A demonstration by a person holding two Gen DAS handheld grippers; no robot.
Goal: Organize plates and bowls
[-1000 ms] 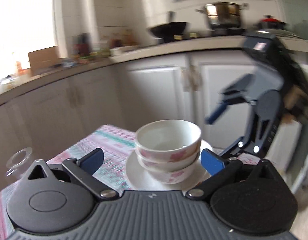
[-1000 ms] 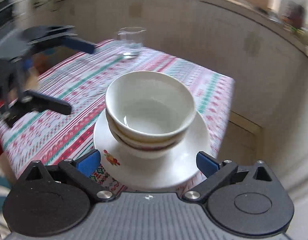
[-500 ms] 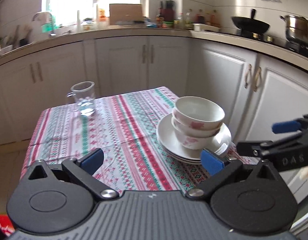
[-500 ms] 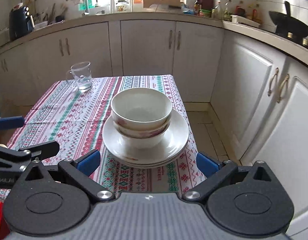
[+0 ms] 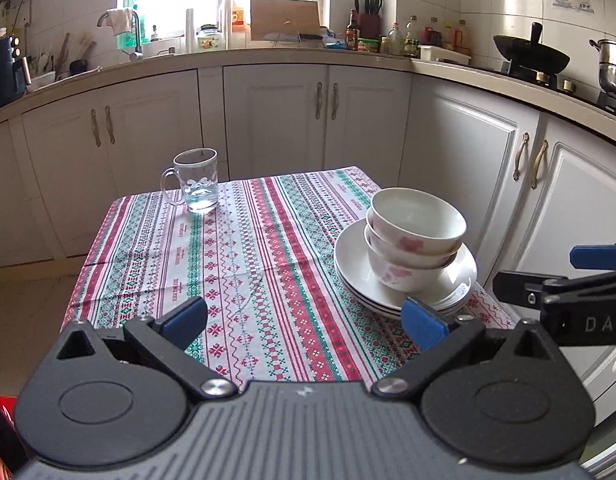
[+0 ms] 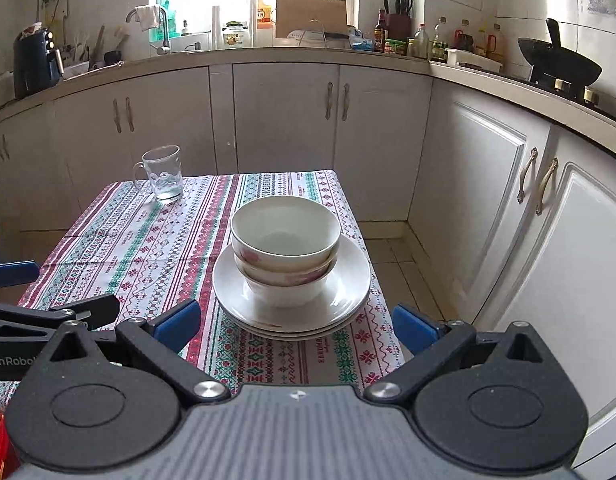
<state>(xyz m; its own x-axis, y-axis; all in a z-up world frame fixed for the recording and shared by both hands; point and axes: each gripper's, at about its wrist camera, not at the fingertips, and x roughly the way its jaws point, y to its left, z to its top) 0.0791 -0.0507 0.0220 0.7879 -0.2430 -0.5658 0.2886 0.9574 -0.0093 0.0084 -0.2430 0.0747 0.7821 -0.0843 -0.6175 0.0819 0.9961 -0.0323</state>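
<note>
Two white bowls with pink flowers [image 5: 414, 236] [image 6: 286, 248] are nested and stand on a stack of white plates [image 5: 356, 276] [image 6: 348, 292] at the right front corner of the table. My left gripper [image 5: 304, 322] is open and empty, held back from the table's near edge, left of the stack. My right gripper [image 6: 296, 326] is open and empty, just in front of the stack, not touching it. Each gripper shows at the edge of the other's view: the right one in the left wrist view [image 5: 568, 280], the left one in the right wrist view [image 6: 44, 300].
The table has a striped patterned cloth [image 5: 236, 252] [image 6: 148, 248]. A clear glass mug [image 5: 196, 180] [image 6: 164, 174] stands at its far left. White kitchen cabinets [image 6: 508, 208] run behind and to the right, close to the table's right edge. A wok [image 5: 530, 54] sits on the stove.
Both grippers have pulled back and away from the stack and steadied. The bowls and plates have stayed in place.
</note>
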